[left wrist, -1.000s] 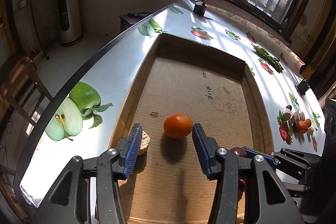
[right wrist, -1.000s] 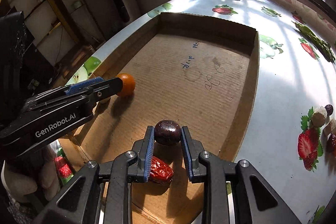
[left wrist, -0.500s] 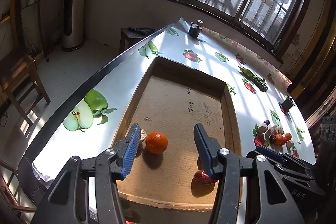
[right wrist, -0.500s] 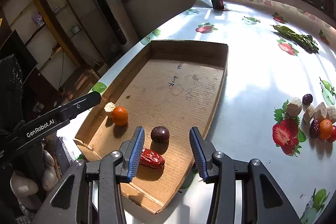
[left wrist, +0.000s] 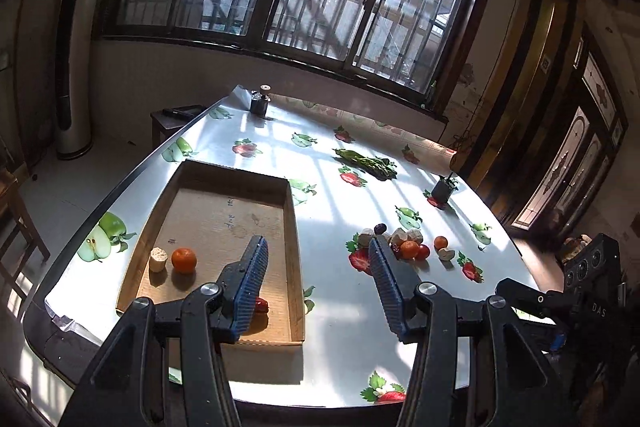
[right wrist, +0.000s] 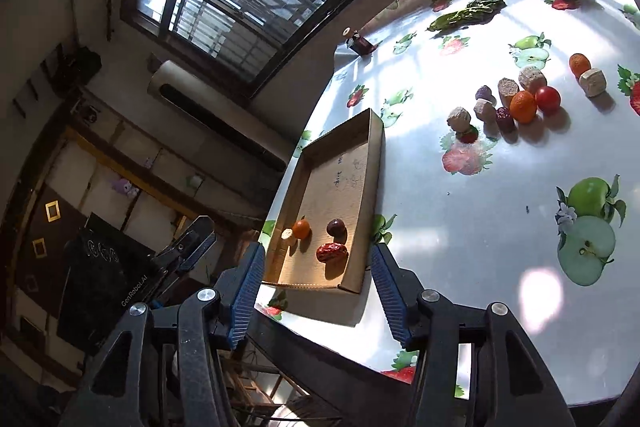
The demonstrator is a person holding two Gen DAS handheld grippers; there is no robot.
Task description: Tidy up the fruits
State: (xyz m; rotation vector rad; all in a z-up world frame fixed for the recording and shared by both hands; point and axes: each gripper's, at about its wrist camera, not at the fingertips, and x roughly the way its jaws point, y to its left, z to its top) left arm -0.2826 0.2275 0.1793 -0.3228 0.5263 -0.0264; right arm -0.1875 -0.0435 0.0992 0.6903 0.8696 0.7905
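A shallow cardboard tray (right wrist: 374,163) lies on a table (right wrist: 460,227) covered by a glossy white cloth printed with apples and strawberries. Four pieces sit at the tray's near end. A small round orange (right wrist: 301,229) rests just beside a pale, cork-like chunk (right wrist: 286,234). Near them is a dark purple, smooth round fruit (right wrist: 335,227), and in front of that a wrinkled, shiny red date (right wrist: 331,252).

Well apart from the tray, the unsorted pile (right wrist: 520,103) clusters on the cloth: another orange (right wrist: 523,106) touching a glossy red cherry tomato (right wrist: 547,99), a dark red date, several beige and pale purple rough chunks, and farther off a second small orange with a beige chunk beside it.

The left gripper (left wrist: 318,283) hangs above the table with its blue-padded jaws apart and nothing between them; its left finger hides most of the red date in that view. The right gripper (right wrist: 316,291) also hangs over the table's near edge, its jaws opening and empty, the tray's near end framed between them.
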